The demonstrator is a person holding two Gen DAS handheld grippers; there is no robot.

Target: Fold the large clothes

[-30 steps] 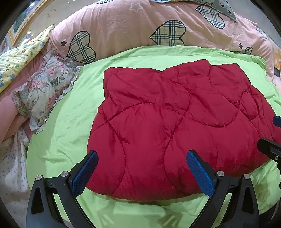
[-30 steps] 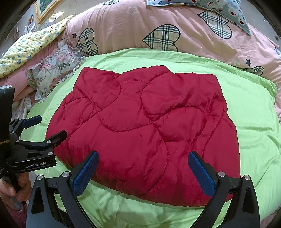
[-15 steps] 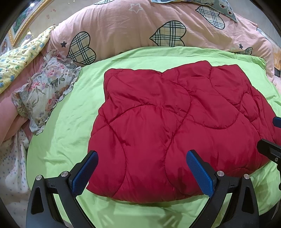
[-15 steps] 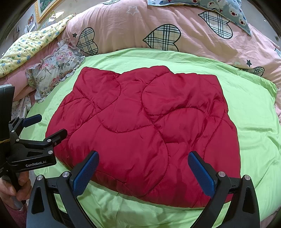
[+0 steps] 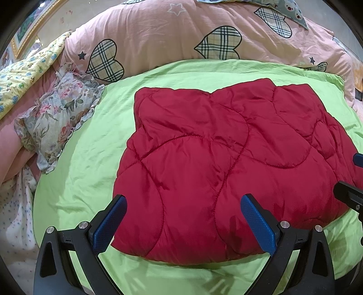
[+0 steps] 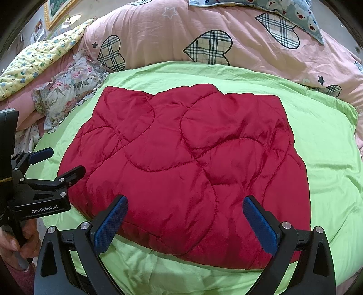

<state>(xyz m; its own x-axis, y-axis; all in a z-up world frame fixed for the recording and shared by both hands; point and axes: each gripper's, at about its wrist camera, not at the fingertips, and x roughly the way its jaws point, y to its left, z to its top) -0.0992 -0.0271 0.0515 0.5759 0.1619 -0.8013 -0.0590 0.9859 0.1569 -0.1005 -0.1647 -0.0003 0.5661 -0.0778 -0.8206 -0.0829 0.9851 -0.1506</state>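
Note:
A red quilted padded garment (image 5: 226, 163) (image 6: 186, 163) lies folded into a rough rectangle on a light green sheet (image 5: 90, 145) (image 6: 329, 145). My left gripper (image 5: 183, 217) hovers open over its near edge, with nothing between the blue pads. My right gripper (image 6: 185, 219) is also open above the near edge, a little further right along the garment. In the right wrist view the left gripper (image 6: 59, 161) shows at the garment's left corner, held by a hand (image 6: 20, 245). The right gripper's fingertips (image 5: 349, 195) peek in at the edge of the left wrist view.
A pink duvet with plaid hearts (image 5: 204, 31) (image 6: 204, 29) is piled behind the green sheet. A floral frilled pillow (image 5: 56, 118) (image 6: 70, 90) lies at the left, with a yellow patterned blanket (image 5: 27, 70) (image 6: 40, 59) beyond it. A blue bear-print cushion (image 6: 283, 9) sits at the top right.
Both views have shifted very slightly. The garment and both grippers keep the same pose, open and empty.

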